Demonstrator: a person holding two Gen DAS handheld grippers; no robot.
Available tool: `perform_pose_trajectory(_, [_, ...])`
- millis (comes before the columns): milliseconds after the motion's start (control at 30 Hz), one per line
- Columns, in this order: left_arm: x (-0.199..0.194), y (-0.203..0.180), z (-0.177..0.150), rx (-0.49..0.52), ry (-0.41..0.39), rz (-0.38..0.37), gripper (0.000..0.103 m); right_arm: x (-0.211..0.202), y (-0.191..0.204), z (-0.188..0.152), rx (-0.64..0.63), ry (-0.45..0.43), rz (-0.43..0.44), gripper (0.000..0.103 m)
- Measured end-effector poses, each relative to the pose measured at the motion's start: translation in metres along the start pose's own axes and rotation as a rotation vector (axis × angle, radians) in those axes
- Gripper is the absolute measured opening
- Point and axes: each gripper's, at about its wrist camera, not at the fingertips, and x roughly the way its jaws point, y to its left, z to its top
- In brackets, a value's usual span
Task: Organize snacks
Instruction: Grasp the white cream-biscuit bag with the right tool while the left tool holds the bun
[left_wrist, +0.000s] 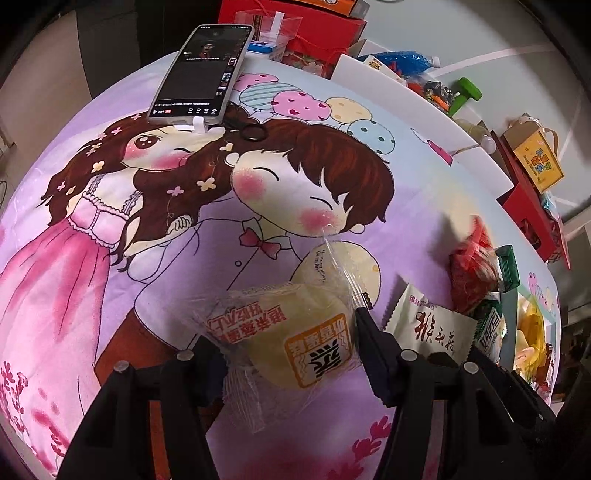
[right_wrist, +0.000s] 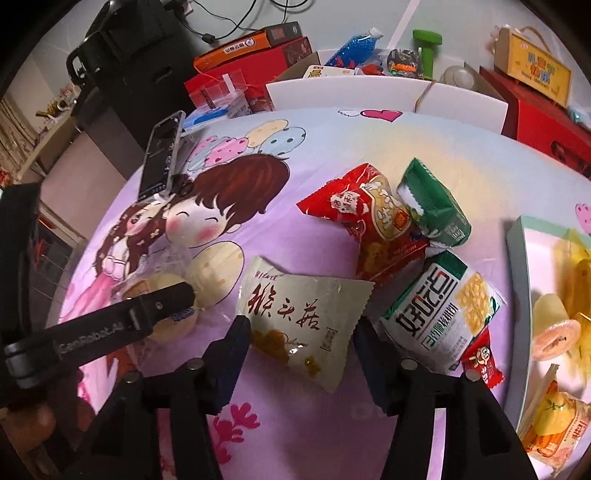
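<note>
A clear-wrapped yellow cake packet (left_wrist: 295, 343) lies on the purple cartoon cloth (left_wrist: 110, 258). My left gripper (left_wrist: 284, 332) is open, with one finger on each side of the packet. In the right wrist view, one left finger (right_wrist: 173, 295) crosses over that cake (right_wrist: 162, 325). My right gripper (right_wrist: 301, 325) is open and straddles the near end of a white packet with red characters (right_wrist: 295, 314). Beside it lie a red packet (right_wrist: 369, 218), a green packet (right_wrist: 439, 210), a green-and-white cracker packet (right_wrist: 443, 310) and a small red packet (right_wrist: 482, 365).
A white tray with a mint rim (right_wrist: 517, 258) at the right edge holds several yellow and orange wrapped snacks. A phone on a stand (left_wrist: 203, 74) stands at the far side of the cloth. Red boxes (right_wrist: 546, 122), a white board (right_wrist: 369, 92) and clutter line the back.
</note>
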Motion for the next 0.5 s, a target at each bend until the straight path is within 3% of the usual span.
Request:
perform_pose_trajectory(133, [0.000, 0.007, 0.001, -0.018, 0.000, -0.005, 0.063, 0.009, 0.013, 0.002, -0.043, 0.008, -0.050, 0.074])
perform_pose_trajectory(267, [0.000, 0.013, 0.001, -0.025, 0.006, -0.018, 0.064, 0.016, 0.028, 0.002, -0.096, 0.002, -0.120, 0.076])
perform_pose_trajectory(500, [0.004, 0.014, 0.002, -0.028, 0.020, -0.024, 0.066, 0.025, 0.034, 0.000, -0.104, -0.002, -0.156, 0.076])
